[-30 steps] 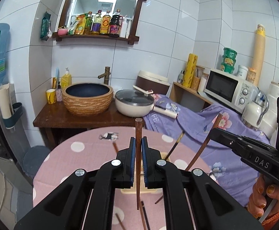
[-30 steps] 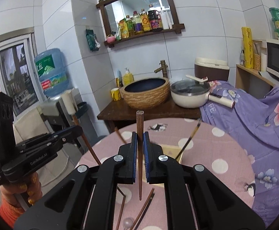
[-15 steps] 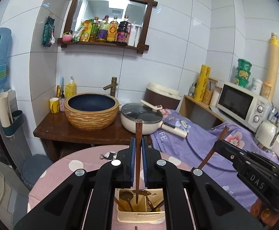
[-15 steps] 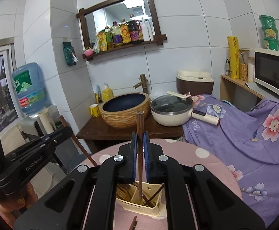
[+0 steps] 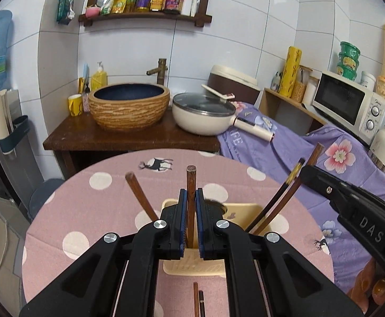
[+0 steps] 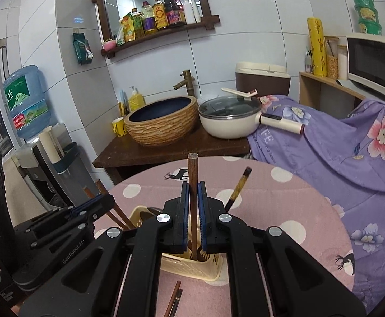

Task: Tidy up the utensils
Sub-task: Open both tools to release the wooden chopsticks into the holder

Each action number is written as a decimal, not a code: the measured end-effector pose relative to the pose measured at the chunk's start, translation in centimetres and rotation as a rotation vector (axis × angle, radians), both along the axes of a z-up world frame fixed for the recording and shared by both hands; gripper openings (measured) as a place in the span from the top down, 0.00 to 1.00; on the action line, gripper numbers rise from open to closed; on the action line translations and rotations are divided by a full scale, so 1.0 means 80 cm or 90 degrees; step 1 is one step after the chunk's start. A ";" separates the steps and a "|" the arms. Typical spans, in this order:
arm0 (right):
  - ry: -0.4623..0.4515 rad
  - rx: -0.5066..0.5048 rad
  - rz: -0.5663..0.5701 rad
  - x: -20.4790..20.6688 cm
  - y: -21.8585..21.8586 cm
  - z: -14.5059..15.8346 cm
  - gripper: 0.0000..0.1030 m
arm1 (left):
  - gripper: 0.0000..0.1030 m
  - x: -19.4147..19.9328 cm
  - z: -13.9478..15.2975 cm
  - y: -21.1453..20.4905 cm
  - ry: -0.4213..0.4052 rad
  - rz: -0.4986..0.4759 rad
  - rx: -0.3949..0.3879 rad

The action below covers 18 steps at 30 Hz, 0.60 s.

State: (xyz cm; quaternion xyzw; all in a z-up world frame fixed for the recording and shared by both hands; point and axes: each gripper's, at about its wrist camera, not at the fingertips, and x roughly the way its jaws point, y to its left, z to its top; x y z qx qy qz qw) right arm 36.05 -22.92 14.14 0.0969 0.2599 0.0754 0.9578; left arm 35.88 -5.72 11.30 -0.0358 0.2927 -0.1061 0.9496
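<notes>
My left gripper point(image 5: 191, 198) is shut on an upright brown chopstick point(image 5: 191, 182) whose lower end reaches into the cream utensil holder point(image 5: 192, 266) on the pink dotted table point(image 5: 86, 211). My right gripper point(image 6: 193, 192) is shut on another brown chopstick point(image 6: 193, 171), its lower end inside the same holder point(image 6: 189, 264). More chopsticks lean in the holder: one brown point(image 5: 139, 195), one dark with a patterned tip point(image 6: 238, 187). Two loose chopsticks point(image 5: 198, 302) lie on the table in front of the holder.
A wooden stand point(image 5: 129, 138) behind the table carries a woven basin point(image 5: 130, 108) and a cream pan point(image 5: 205, 116). A purple floral cloth point(image 5: 311, 158) covers the counter to the right, with a microwave point(image 5: 348, 105). A water dispenser point(image 6: 26, 105) stands left.
Both grippers have come down and closer to the holder with their chopsticks. The lower chopstick ends have gone down into the holder. Both stay shut.
</notes>
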 end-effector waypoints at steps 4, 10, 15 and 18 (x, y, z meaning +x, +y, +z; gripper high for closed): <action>0.004 -0.002 -0.007 0.002 -0.002 -0.013 0.93 | 0.94 0.001 -0.010 -0.001 0.009 -0.001 0.006; 0.000 0.020 -0.014 -0.007 -0.011 -0.017 0.76 | 0.85 -0.009 -0.003 0.005 -0.007 -0.008 -0.008; -0.043 0.003 -0.018 -0.037 -0.013 -0.013 0.50 | 0.41 -0.049 0.008 0.012 -0.043 -0.027 -0.019; -0.063 -0.020 -0.021 -0.062 -0.010 -0.012 0.50 | 0.27 -0.081 0.001 0.021 -0.053 -0.028 -0.018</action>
